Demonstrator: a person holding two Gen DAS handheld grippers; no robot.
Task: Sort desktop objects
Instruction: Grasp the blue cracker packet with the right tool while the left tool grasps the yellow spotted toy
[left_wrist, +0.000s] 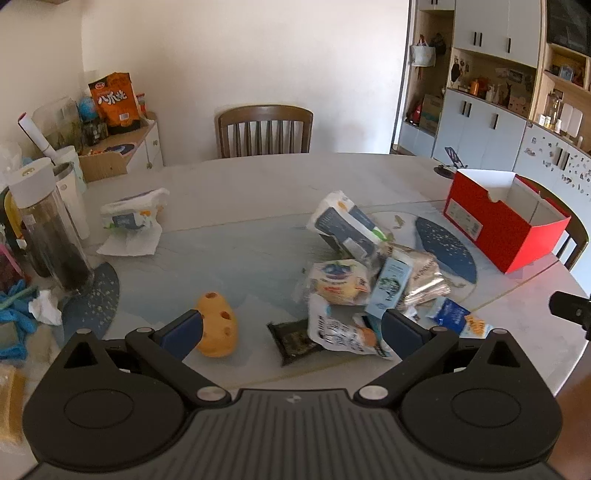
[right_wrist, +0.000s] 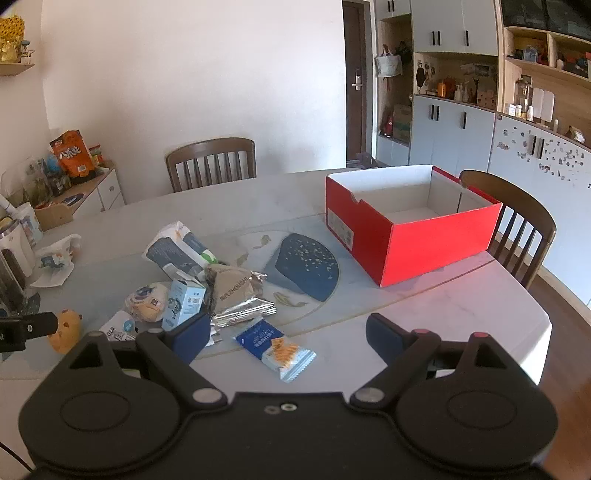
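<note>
**Mia:** While both claws hang over the round pale table (right_wrist: 424, 306), are they holding anything?

**Ben:** No. The left gripper (left_wrist: 291, 328) is spread wide with nothing in it. The right gripper (right_wrist: 288, 332) is wide and bare too.

**Mia:** Where are the things to sort?

**Ben:** From the right claw, the flat blue-and-white cracker packet (right_wrist: 275, 349) lies just ahead at twelve o'clock. The heap of snack bags is at ten o'clock, with a small light-blue carton (right_wrist: 183, 304) and a crinkly silver foil pack (right_wrist: 236, 295). The open red cardboard box (right_wrist: 410, 243) sits at one o'clock, well apart, and looks bare inside.

**Mia:** And the yellow squishy cheese-shaped toy (left_wrist: 218, 325)?

**Ben:** By the left claw's left finger, at eleven o'clock.

**Mia:** How will the cracker packet feel?

**Ben:** Light, thin and slippery, I think. The crackers could snap. I would pinch it softly across its short sides.
</note>
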